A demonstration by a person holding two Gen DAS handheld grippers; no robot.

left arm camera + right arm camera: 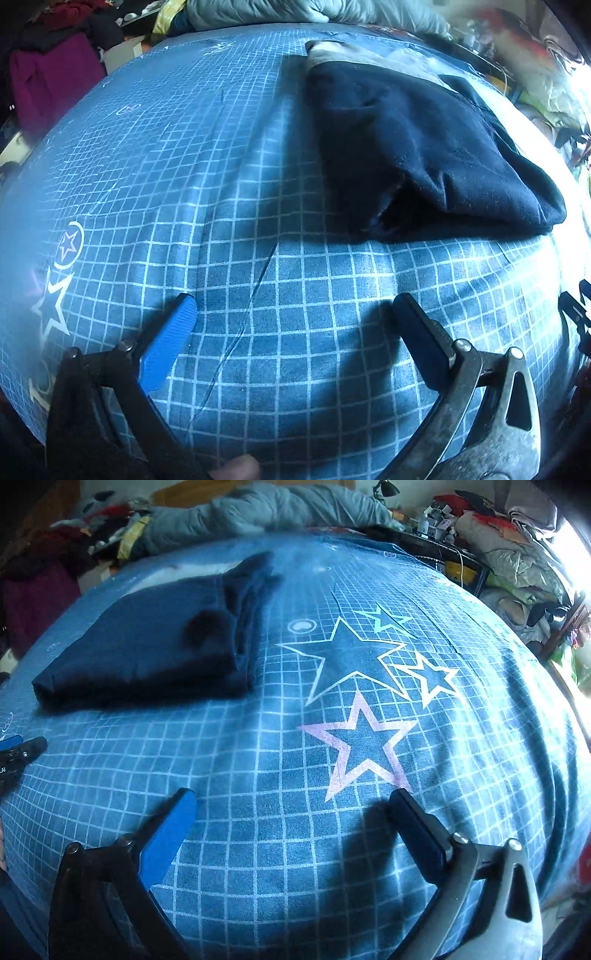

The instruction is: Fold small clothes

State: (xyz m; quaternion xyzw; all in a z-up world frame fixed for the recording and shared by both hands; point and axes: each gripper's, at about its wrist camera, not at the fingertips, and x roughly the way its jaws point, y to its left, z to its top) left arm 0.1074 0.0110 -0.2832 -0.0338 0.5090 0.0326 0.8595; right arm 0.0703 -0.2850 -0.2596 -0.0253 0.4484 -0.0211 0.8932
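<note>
A dark navy garment [417, 147] lies folded in a compact stack on the blue grid-patterned bed sheet [184, 166]. In the right wrist view the garment [147, 650] sits at the upper left. My left gripper [295, 306] is open and empty, hovering over the sheet in front of the garment and apart from it. My right gripper [291, 797] is open and empty over the sheet, to the right of the garment. The tip of the left gripper shows in the right wrist view [22, 753] at the left edge.
Star prints [362, 746] mark the sheet to the right of the garment. A grey duvet [266, 509] is bunched at the far edge of the bed. Piles of clothes [51, 74] and clutter [517, 554] stand beyond the bed on both sides.
</note>
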